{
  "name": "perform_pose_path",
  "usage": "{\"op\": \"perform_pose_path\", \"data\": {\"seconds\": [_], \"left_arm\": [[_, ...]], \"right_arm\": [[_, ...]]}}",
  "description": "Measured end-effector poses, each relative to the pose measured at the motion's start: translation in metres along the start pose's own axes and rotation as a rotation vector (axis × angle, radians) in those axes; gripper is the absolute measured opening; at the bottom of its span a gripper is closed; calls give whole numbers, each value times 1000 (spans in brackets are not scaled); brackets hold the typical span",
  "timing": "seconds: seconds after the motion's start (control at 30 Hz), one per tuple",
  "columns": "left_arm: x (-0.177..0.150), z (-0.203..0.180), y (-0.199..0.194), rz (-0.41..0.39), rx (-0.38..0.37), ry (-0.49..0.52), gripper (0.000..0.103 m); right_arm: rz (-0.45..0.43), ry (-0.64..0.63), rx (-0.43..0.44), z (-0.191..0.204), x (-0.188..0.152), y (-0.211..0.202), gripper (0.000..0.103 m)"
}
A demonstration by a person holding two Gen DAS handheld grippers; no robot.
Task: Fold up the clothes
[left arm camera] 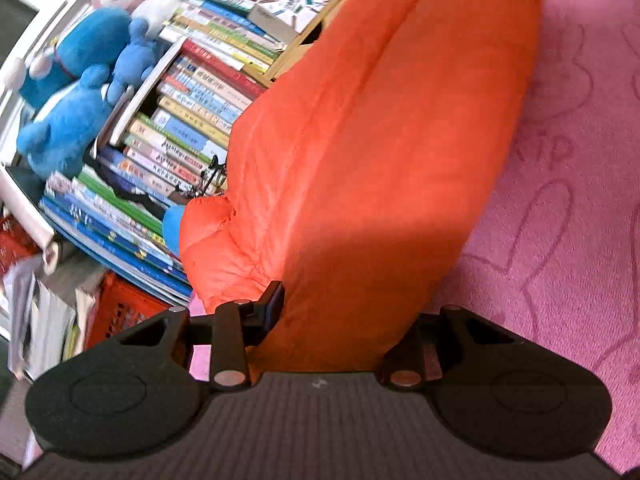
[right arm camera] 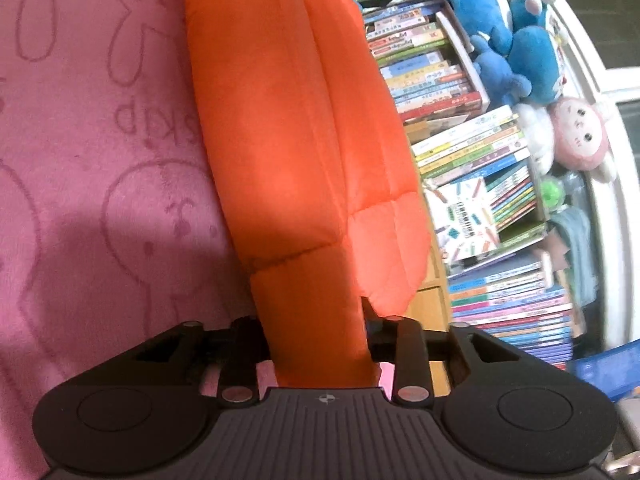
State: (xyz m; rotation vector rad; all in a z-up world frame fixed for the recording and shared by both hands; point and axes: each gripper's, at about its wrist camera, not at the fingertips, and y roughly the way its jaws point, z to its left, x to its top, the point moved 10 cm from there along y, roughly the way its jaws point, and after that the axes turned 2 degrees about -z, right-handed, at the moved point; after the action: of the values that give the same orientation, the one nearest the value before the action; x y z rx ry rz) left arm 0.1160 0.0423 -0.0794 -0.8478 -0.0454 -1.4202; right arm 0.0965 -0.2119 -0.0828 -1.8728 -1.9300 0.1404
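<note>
An orange padded garment (left arm camera: 380, 140) hangs as a long doubled strip over a pink blanket (left arm camera: 560, 200) printed with rabbits. In the left wrist view one end of it fills the gap of my left gripper (left arm camera: 344, 312), whose black fingers (left arm camera: 272, 300) press on its sides. The right wrist view has the same garment (right arm camera: 288, 140) running up from my right gripper (right arm camera: 316, 328), with its quilted end packed between both fingers (right arm camera: 374, 320). Both fingertip pairs are partly hidden by the fabric. The blanket (right arm camera: 100, 160) lies to the left there.
A low bookshelf (left arm camera: 192, 120) crammed with children's books stands just beyond the garment, seen also in the right wrist view (right arm camera: 460, 140). Blue and pink plush toys (left arm camera: 80, 100) sit on top of it (right arm camera: 512, 40). A red crate (left arm camera: 120, 308) is beside the shelf.
</note>
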Motion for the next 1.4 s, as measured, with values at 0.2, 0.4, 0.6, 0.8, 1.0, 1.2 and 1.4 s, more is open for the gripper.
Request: {"op": "perform_pose_path", "data": {"seconds": [0.2,0.4,0.6,0.8,1.0,1.2,1.4], "left_arm": [[0,5,0,-5,-36,-49,32],[0,8,-1,-8,-57,-72,32],[-2,10,-1,-13,-67,-90,32],[4,15,-24,-52,10,-73,38],[27,-17,-59,-146,29,70,67],[59,-43,-31,-187,-9,163,74],[62,-47,5,-174,-31,209,61]], "right_arm": [[-168,-64,30,14,59,-38,80],[-372,-76,62,38,151,-48,86],[-386,-9,38,27,198,-8,77],[-341,49,80,29,197,16,45],[-360,74,74,29,196,15,38],[-380,98,69,26,194,6,35],[-390,97,78,23,193,6,35]]}}
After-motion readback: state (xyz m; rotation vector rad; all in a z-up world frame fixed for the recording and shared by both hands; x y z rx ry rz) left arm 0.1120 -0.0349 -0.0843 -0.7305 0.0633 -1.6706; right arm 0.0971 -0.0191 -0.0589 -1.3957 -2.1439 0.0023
